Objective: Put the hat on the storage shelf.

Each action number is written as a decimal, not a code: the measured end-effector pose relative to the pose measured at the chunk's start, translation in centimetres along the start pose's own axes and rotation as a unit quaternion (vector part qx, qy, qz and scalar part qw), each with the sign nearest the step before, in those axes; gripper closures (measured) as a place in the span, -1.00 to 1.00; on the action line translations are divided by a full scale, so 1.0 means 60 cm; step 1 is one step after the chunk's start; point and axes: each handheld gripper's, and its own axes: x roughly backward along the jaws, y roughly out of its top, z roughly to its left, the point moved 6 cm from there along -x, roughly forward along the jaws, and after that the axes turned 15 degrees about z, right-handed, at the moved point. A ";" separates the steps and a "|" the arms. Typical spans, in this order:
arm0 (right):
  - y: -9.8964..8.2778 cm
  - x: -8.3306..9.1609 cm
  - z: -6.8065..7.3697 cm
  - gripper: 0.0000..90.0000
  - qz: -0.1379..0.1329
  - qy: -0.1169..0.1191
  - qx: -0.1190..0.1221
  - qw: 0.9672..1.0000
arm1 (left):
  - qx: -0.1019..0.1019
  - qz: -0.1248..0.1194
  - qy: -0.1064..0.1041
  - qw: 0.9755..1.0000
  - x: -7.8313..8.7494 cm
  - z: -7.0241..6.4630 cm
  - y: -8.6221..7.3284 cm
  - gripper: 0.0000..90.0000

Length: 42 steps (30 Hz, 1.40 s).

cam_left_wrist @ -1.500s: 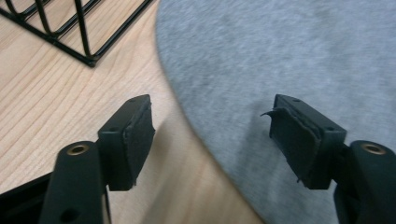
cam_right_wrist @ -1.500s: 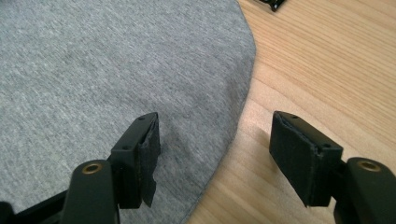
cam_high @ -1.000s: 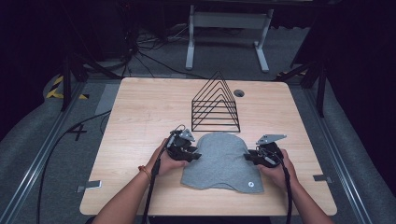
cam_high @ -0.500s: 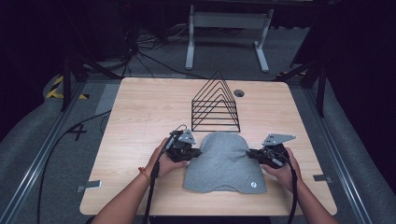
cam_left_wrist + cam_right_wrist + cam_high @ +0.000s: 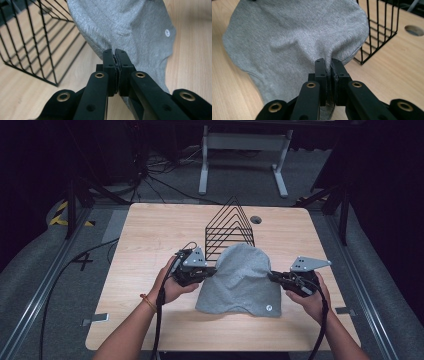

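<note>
Here, left gripper (image 5: 115,53) and right gripper (image 5: 327,63) fingers clamped on grey cloth (image 5: 240,275)

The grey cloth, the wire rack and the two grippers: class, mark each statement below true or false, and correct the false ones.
1. Both grippers are clamped on the grey cloth. True: the left gripper pinches its left edge and the right gripper its right edge.
2. The black wire rack stands on the table beyond the cloth. True.
3. The cloth lies fully flat on the table. False: its far part is lifted into a dome between the grippers, while its near hem rests on the wood.
4. The cloth has a small round white mark near its hem. True.
5. The rack holds folded towels. False: nothing is in the rack.
</note>
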 end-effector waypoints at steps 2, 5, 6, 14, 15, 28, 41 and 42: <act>0.008 0.012 0.000 0.89 -0.008 -0.005 0.004 1.000 | -0.001 -0.004 0.004 1.000 0.013 0.001 0.010 0.95; 0.022 0.033 -0.002 0.89 -0.023 -0.012 0.007 1.000 | -0.006 -0.012 0.010 1.000 0.034 0.002 0.026 0.95; 0.027 0.040 -0.003 0.89 -0.027 -0.015 0.008 0.999 | -0.011 -0.015 0.014 1.000 0.043 0.003 0.033 0.95; 0.081 0.094 -0.018 0.89 -0.054 -0.043 0.021 0.997 | -0.019 -0.033 0.029 0.999 0.077 0.013 0.069 0.95; 0.090 0.102 -0.021 0.89 -0.060 -0.047 0.023 0.997 | -0.020 -0.039 0.033 0.999 0.086 0.017 0.080 0.96; 0.159 0.148 -0.059 0.89 -0.084 -0.073 0.023 0.993 | -0.018 -0.060 0.062 0.996 0.130 0.060 0.137 0.96; 0.239 0.179 -0.109 0.89 -0.110 -0.097 0.019 0.989 | 0.019 -0.095 0.098 0.990 0.172 0.126 0.176 0.96; 0.246 0.180 -0.112 0.89 -0.111 -0.097 0.017 0.989 | 0.019 -0.094 0.100 0.990 0.173 0.131 0.179 0.96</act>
